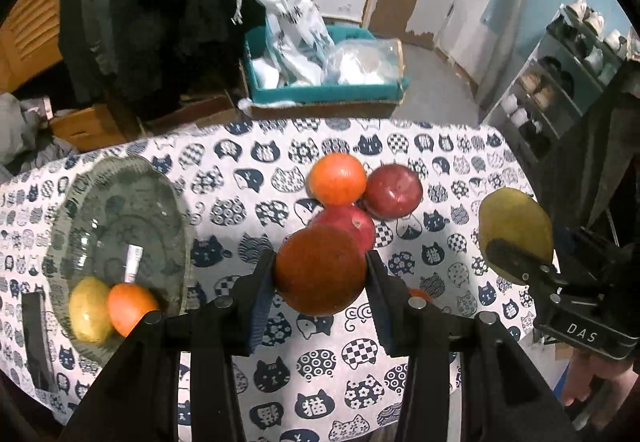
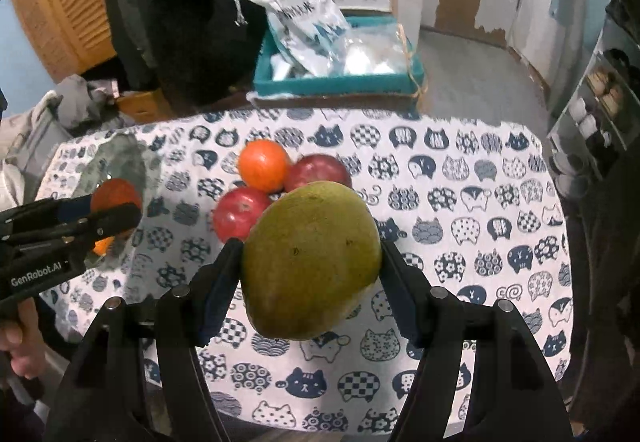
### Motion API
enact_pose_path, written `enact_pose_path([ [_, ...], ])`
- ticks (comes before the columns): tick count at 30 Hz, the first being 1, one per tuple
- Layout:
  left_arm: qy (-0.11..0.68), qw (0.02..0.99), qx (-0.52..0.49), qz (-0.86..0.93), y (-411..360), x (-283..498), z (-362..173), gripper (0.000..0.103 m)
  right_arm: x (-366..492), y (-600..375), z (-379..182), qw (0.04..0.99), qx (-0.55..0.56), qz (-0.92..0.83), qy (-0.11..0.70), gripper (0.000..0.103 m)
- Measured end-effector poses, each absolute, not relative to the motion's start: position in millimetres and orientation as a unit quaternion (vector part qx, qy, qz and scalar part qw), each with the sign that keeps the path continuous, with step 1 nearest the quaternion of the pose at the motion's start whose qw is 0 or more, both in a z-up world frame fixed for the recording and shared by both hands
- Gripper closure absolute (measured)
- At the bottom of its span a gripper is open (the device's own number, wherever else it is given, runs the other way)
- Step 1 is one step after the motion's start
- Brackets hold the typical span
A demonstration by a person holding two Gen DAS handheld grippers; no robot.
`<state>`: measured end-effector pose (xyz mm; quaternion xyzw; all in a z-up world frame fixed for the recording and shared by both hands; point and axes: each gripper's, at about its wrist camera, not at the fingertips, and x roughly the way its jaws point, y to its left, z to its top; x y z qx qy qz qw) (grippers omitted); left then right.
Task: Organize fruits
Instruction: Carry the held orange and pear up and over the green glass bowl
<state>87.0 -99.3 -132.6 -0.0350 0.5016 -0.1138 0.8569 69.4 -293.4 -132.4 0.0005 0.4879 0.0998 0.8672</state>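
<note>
Above the cat-print cloth (image 1: 248, 146), left hand-held gripper (image 1: 320, 278) pinching a round orange (image 1: 318, 270), right hand-held gripper (image 2: 312, 266) a smooth oval mango (image 2: 312, 262).

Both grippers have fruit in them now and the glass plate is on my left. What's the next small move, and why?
Probably carry the left gripper, shut on the round orange fruit, leftward over the clear glass plate and lower it there. The plate already holds a yellow fruit and a small orange, with bare room behind them. The right gripper should wait with its green mango.
</note>
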Motion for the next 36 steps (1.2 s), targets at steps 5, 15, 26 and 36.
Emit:
enact_pose_path([
  [5, 0.482, 0.868, -0.039, -0.113, -87.6, 78.2, -112.4, 0.059, 64.3, -284.0, -114.3, 0.875, -0.005, 0.111, 0.471, 0.035],
  [15, 0.450, 0.887, -0.033, -0.098, -61.5, 64.3, -83.7, 0.059, 53.8, -267.7, -82.5, 0.888, -0.014, 0.131, 0.441, 0.035],
  [26, 0.432, 0.898, -0.034, -0.080, -35.3, 56.2, -72.1, 0.059, 55.9, -240.4, -68.4, 0.890, -0.017, 0.160, 0.427, 0.035],
  [36, 0.427, 0.903, -0.035, -0.047, -2.1, 57.4, -73.7, 0.059, 68.8, -196.6, -70.6, 0.882, -0.027, 0.194, 0.429, 0.035],
])
